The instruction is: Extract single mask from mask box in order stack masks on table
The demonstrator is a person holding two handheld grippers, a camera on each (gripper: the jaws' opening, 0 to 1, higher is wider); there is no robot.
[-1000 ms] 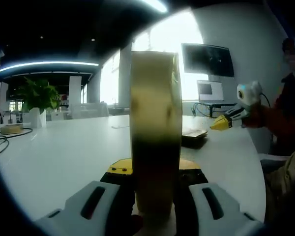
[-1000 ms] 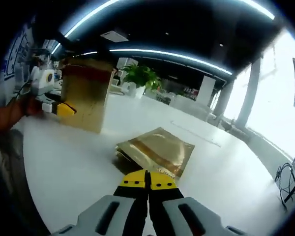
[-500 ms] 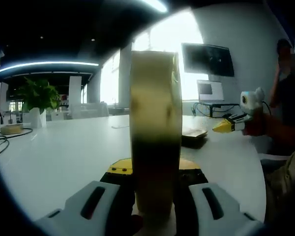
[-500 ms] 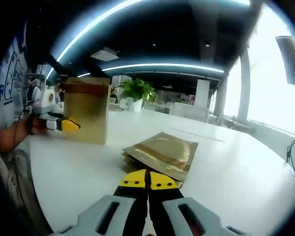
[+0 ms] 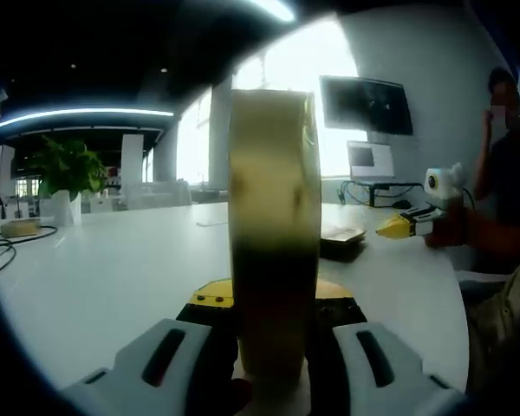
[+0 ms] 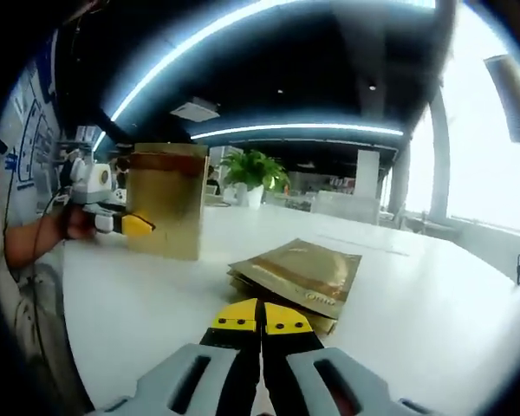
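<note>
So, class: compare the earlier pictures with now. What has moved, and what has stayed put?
The right gripper has drifted slightly lower and rightward in the left gripper view, jaws shut and empty. The left gripper stays clamped on the gold mask box; the mask stack lies unmoved on the table.

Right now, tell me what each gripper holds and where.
Left gripper clamps the gold mask box at its lower edge. Right gripper holds nothing, jaws shut.

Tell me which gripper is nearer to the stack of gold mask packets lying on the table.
Right. The right gripper hangs shut just short of the mask packets, empty. The left gripper is off to the side across the table, clamped on the upright gold mask box.
</note>
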